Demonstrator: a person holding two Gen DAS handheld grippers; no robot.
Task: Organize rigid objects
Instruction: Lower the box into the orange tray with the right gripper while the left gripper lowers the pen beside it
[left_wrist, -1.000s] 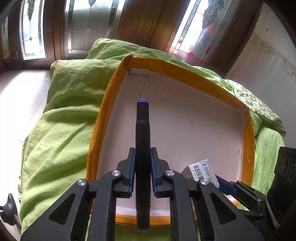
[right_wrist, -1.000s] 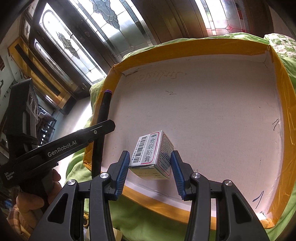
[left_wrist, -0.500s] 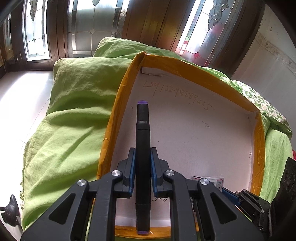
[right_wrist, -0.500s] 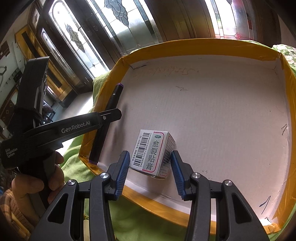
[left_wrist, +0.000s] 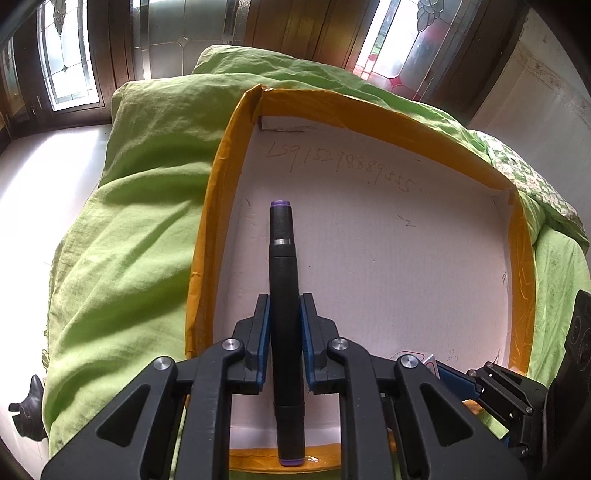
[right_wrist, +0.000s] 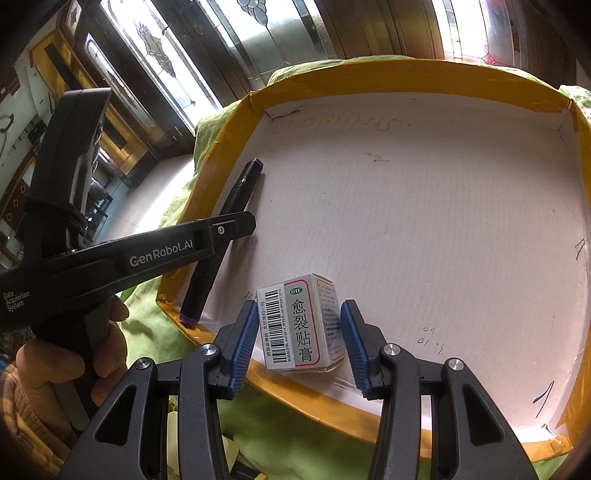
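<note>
A shallow white cardboard tray (left_wrist: 388, 266) with orange taped walls lies on a green bedcover. My left gripper (left_wrist: 283, 314) is shut on a black marker with purple ends (left_wrist: 282, 266), held low over the tray's left side, its rear end over the near wall. The marker also shows in the right wrist view (right_wrist: 225, 229). A small white medicine box (right_wrist: 299, 323) with a barcode rests on the tray floor by the near wall. My right gripper (right_wrist: 299, 332) is open around it, with gaps between the pads and the box.
The green bedcover (left_wrist: 129, 221) surrounds the tray. Wood-framed stained-glass windows (left_wrist: 424, 44) stand behind. A white floor (left_wrist: 37, 177) lies to the left. The tray floor (right_wrist: 443, 221) has pen scribbles.
Both grippers moved forward and lower over the tray. The right gripper opened wider and the box now rests on the tray floor. The left still grips the marker.
</note>
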